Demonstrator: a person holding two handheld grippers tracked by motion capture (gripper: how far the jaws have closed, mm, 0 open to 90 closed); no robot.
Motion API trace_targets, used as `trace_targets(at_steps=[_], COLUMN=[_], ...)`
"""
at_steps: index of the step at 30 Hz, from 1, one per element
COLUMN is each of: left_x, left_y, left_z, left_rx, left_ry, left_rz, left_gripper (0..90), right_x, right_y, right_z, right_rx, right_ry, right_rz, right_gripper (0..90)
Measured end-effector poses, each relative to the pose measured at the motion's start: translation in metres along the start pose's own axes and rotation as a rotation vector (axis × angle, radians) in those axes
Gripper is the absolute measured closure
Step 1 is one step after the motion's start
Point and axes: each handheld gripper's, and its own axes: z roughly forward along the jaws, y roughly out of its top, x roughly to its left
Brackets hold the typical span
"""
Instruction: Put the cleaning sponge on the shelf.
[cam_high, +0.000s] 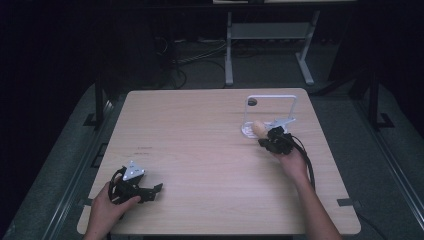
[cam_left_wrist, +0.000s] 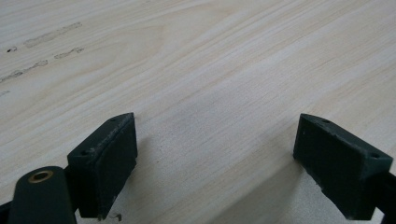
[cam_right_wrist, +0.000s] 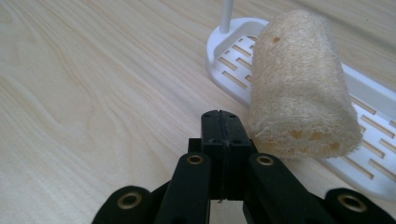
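A pale, fibrous loofah cylinder stands tilted over the near edge of a white slotted rack base, right beside my right gripper. That gripper's black pads are pressed together, with nothing I can make out between them; the loofah lies just to their right. From above, the loofah sits at the foot of the white wire rack, with the right gripper just in front of it. My left gripper rests low over bare wood at the table's near left, jaws wide apart and empty.
The light wooden table stretches between the two hands. A thin white post rises from the rack base. Faint pencil marks lie at left of centre. Beyond the far edge stands a grey metal frame on a dark floor.
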Motion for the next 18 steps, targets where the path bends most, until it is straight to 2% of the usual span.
trace_targets(at_steps=[11, 12, 18], left_x=[0.0, 0.0, 0.0], left_y=[0.0, 0.0, 0.0], left_z=[0.0, 0.0, 0.0], left_rx=[0.0, 0.0, 0.001], left_ry=[0.0, 0.0, 0.0], left_rz=[0.0, 0.0, 0.001], left_gripper=[13.1, 13.1, 13.1], right_x=[-0.009, -0.013, -0.02], right_y=[-0.003, -0.005, -0.007], right_z=[0.0, -0.001, -0.004], right_rx=[0.014, 0.012, -0.001], right_ry=[-0.046, -0.052, -0.068], right_rz=[0.003, 0.019, 0.03], right_gripper=[89.5, 89.5, 89.5])
